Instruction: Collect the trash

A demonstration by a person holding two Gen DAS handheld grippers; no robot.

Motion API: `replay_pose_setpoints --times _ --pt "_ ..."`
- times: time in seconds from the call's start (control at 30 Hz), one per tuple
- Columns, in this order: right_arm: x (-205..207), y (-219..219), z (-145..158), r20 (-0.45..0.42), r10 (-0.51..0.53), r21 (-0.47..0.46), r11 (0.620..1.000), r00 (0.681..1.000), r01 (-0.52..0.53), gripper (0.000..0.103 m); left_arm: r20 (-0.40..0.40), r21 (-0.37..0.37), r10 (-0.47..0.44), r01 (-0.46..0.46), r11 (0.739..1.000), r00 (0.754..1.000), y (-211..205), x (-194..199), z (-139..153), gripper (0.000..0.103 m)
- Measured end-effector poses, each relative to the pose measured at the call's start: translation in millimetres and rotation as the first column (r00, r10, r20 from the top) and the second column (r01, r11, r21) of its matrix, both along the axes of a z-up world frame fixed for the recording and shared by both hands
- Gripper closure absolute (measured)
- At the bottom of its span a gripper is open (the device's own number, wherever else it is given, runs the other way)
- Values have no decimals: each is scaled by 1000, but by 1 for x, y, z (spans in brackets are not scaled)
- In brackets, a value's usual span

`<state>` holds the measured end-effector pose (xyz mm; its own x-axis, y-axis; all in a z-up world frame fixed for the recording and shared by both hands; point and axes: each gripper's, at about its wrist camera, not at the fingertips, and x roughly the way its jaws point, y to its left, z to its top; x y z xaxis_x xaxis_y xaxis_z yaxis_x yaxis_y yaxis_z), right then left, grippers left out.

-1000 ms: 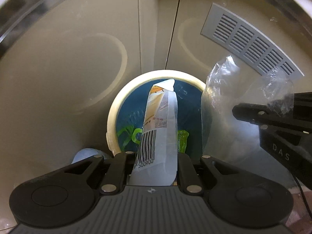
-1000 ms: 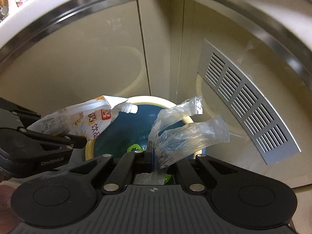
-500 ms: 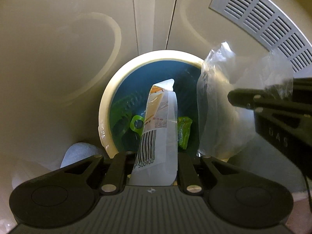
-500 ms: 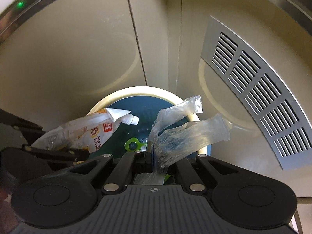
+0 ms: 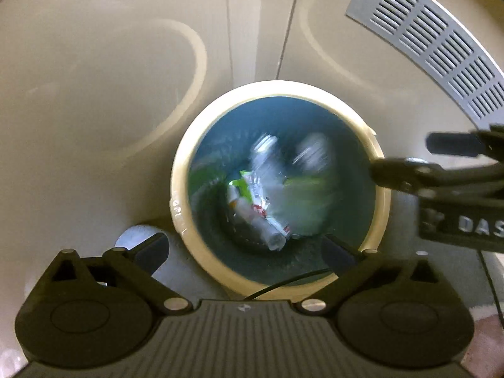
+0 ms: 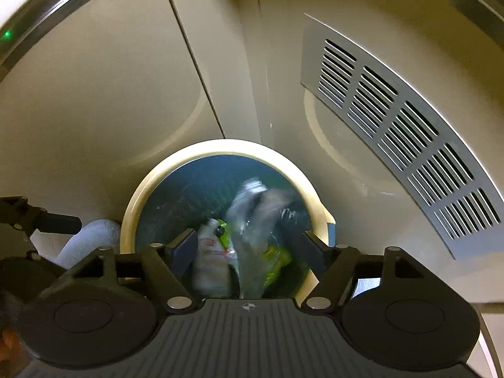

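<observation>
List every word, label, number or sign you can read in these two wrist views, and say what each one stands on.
"DAS": white letters on the black body of the right gripper, cut off by the left wrist view's edge.
Red print on the crumpled white drink pouch in the cream-rimmed blue waste bin: too blurred to read.
Raised marks on the bin's rim: too small to read.
Left gripper, clear plastic bag, grey slotted vent panel: no text.

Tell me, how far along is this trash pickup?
Done: a printed pouch and clear plastic wrap lie blurred inside the bin, among green scraps. In hand: nothing; the left gripper and right gripper are opening above it. Left: no other trash shows here.
</observation>
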<state>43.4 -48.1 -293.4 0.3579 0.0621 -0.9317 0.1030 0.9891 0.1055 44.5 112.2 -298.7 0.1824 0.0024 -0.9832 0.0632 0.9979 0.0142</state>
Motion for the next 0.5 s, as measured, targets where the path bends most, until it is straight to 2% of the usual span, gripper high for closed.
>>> replay_pose_setpoints --times 0.2,0.3,0.5 --pt "-30 -2 36 46 -16 22 1000 999 15 16 103 3 55 -56 998 993 11 -36 46 0" --pt "-53 3 52 73 -4 50 999 997 1 15 151 7 69 -70 997 986 9 -58 63 0" --pt "-82 15 79 168 58 -29 998 984 -54 14 234 59 44 -59 996 971 2 -84 83 0"
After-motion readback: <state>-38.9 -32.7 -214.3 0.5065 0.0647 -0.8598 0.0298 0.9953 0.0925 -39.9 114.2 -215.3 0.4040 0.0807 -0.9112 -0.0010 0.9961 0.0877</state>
